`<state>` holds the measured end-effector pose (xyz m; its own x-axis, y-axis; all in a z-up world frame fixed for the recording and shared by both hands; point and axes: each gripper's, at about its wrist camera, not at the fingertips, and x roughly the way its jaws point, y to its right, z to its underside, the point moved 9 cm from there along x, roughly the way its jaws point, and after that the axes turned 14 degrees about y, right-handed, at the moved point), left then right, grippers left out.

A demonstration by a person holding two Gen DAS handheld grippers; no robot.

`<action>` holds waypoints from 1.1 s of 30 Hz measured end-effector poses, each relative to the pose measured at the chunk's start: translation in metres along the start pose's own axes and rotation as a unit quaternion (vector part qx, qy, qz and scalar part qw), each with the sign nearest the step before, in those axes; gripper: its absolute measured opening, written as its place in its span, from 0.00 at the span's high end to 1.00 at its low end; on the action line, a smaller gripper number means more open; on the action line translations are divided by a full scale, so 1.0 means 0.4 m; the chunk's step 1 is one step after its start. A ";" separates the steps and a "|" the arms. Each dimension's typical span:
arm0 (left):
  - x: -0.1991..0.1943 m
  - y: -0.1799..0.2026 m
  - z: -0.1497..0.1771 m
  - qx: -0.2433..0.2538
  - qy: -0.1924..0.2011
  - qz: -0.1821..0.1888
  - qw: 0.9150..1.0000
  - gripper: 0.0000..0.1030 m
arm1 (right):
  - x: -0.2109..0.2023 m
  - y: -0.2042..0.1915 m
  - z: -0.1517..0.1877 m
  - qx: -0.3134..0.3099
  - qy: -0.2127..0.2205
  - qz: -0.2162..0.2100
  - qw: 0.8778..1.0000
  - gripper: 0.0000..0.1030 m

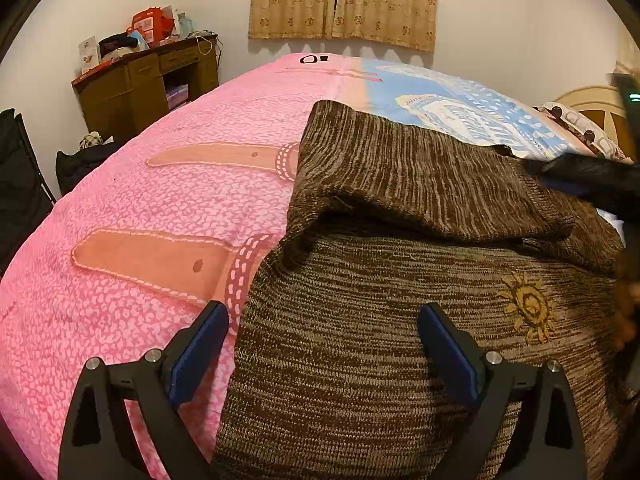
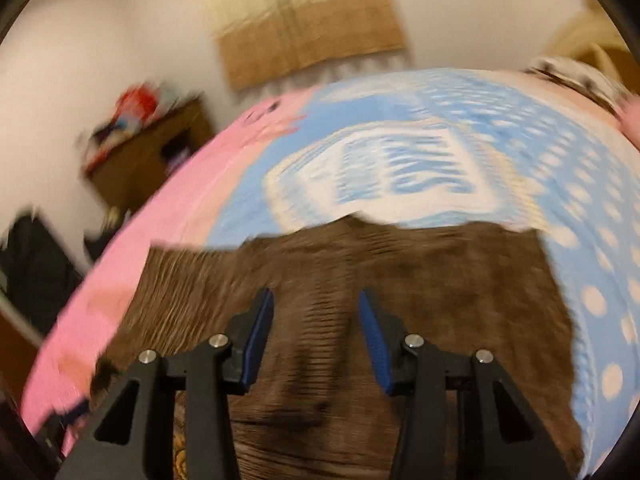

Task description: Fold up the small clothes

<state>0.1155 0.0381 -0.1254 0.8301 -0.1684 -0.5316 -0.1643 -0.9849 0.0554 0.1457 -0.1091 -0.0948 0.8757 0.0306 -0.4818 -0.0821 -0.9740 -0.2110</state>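
A brown knitted sweater [image 1: 360, 340] with a gold sun emblem [image 1: 528, 308] lies on the bed, its far part folded over toward me. My left gripper [image 1: 324, 344] is open and empty, just above the sweater's near left part. My right gripper [image 2: 316, 332] is open and empty above the sweater [image 2: 360, 272]; that view is motion-blurred. The right gripper also shows as a dark blurred shape in the left wrist view [image 1: 588, 180], at the sweater's far right edge.
The bed carries a pink [image 1: 140, 208] and light blue [image 1: 448, 108] printed cover. A wooden desk [image 1: 148, 84] with clutter stands by the far wall at the left. A curtain [image 1: 344, 0] hangs behind. A headboard [image 1: 592, 108] and pillow are at the right.
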 end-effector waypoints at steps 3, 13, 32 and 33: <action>0.001 0.002 0.001 0.002 0.001 0.001 1.000 0.05 | 0.060 0.022 0.047 -0.004 -0.029 0.016 0.999 0.57; -0.017 0.003 0.002 0.007 -0.010 0.019 1.000 0.05 | -0.402 0.172 -0.108 0.056 0.154 0.055 0.985 0.42; -0.359 -0.142 0.174 0.049 -0.025 0.075 0.996 0.05 | -1.350 0.521 -0.057 0.055 0.358 0.288 0.886 0.11; -0.360 -0.146 0.193 0.045 -0.033 0.074 0.996 0.05 | -1.281 0.494 -0.023 0.052 0.321 0.249 0.912 0.11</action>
<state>-0.0355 0.1230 -0.1172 0.7575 -0.3047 -0.5774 -0.3311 -0.9415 0.0624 -0.3149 -0.3194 0.1182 0.8129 -0.5802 0.0495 -0.5614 -0.8035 -0.1979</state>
